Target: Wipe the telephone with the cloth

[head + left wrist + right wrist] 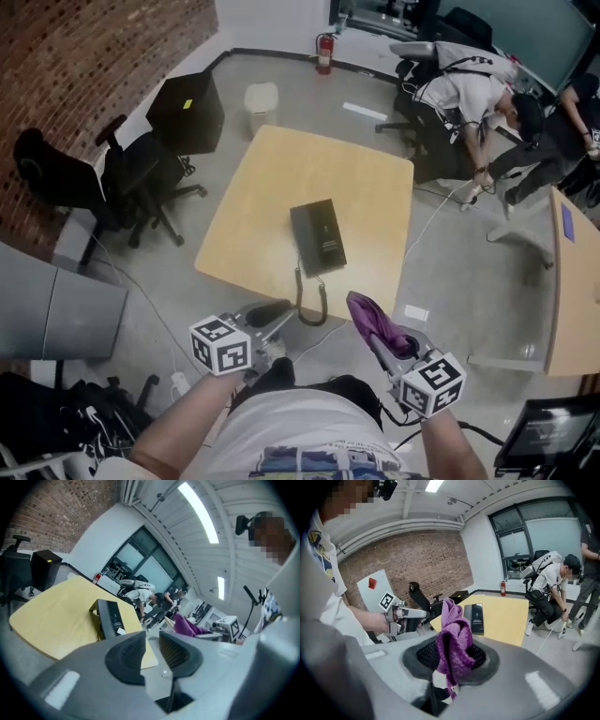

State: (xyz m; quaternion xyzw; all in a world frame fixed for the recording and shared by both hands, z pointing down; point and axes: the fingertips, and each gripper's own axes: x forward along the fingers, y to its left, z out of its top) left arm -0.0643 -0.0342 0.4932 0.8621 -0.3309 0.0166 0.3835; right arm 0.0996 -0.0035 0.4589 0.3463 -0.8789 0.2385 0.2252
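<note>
The black telephone (pixel 317 236) lies flat near the front of the yellow table (pixel 272 187), and its coiled cord (pixel 310 302) hangs over the front edge. My left gripper (pixel 275 312) hovers below that edge, left of the cord; in the left gripper view its jaws (pixel 151 641) stand slightly apart with nothing between them, and the telephone (pixel 110 617) lies ahead. My right gripper (pixel 382 342) is shut on a purple cloth (pixel 372 319), just off the table's front right. In the right gripper view the cloth (pixel 453 644) bunches up between the pads, with the telephone (pixel 476 618) beyond.
Black office chairs (pixel 141 183) and a black box (pixel 187 111) stand left of the table. A white bin (pixel 262 101) and a fire extinguisher (pixel 324 52) are behind it. People (pixel 478 94) bend over at the back right. A second table (pixel 572 281) is at the right, and a cable (pixel 431 220) runs across the floor.
</note>
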